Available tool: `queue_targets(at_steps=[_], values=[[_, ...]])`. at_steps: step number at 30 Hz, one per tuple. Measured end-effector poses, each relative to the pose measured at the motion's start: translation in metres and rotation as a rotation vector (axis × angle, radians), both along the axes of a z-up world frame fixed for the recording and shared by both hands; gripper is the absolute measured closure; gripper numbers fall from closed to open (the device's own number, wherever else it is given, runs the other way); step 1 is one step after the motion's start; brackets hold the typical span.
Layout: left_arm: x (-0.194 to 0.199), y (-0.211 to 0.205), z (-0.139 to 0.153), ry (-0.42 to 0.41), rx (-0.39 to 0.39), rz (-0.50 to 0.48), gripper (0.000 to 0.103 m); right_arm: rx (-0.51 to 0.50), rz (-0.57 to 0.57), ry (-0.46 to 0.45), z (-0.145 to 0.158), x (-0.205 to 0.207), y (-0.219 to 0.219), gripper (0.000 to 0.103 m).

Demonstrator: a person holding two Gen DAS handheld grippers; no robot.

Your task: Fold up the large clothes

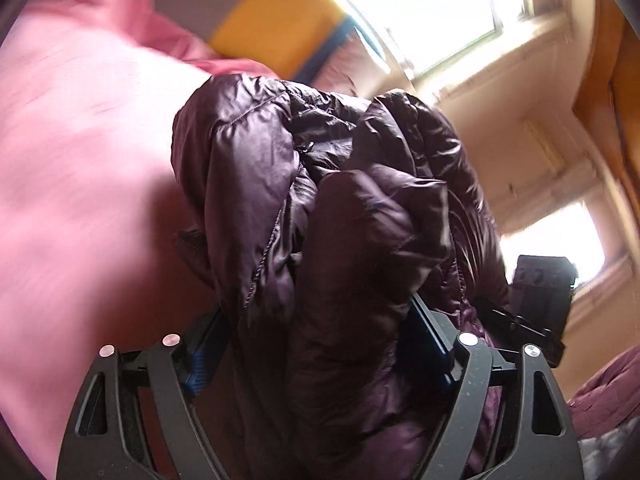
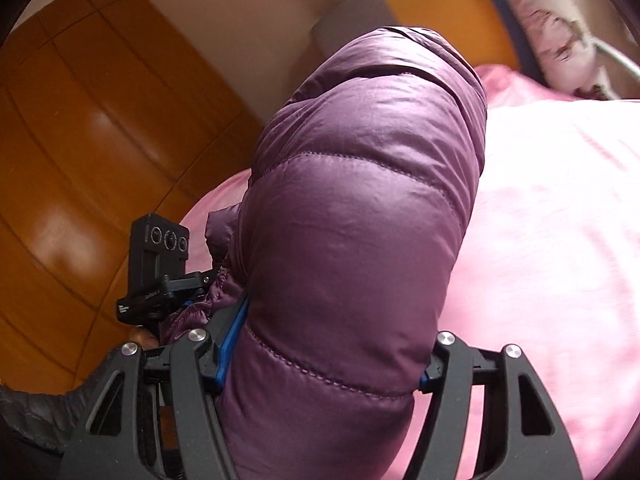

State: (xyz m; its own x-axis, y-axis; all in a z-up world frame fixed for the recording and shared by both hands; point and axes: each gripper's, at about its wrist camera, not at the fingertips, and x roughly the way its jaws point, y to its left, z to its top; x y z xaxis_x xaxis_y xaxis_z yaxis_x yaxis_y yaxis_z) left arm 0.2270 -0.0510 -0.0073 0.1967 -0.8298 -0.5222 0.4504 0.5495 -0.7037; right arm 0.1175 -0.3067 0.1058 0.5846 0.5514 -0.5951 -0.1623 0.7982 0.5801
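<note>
Fingers clamping puffy quilted purple jacket

Daylight from blown-out windows; motion blur on surroundings; fisheye bending, dark corners.

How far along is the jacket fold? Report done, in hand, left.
Done: nothing looks folded yet.
In hand: both tongs grip the purple puffer jacket; the left tongs clamp a bunched dark wad, the right tongs a quilted panel, lifted above the pink bedsheet.
Left: spreading it flat on the bed and making every fold.
</note>
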Motion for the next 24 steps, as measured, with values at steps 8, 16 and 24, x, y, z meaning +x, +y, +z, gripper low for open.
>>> queue_targets(at_steps=[8, 16, 24], values=[[0.033, -0.137, -0.006, -0.122, 0.381, -0.071, 0.034, 0.024, -0.193, 0.171, -0.07, -0.001, -0.086, 0.032], [0.005, -0.127, 0.011, -0.29, 0.476, 0.047, 0.034, -0.128, -0.273, 0.155, -0.028, 0.002, -0.071, 0.017], [-0.001, -0.113, 0.014, -0.313, 0.479, 0.143, 0.031, -0.35, -0.338, 0.07, 0.02, 0.06, -0.038, 0.011]])
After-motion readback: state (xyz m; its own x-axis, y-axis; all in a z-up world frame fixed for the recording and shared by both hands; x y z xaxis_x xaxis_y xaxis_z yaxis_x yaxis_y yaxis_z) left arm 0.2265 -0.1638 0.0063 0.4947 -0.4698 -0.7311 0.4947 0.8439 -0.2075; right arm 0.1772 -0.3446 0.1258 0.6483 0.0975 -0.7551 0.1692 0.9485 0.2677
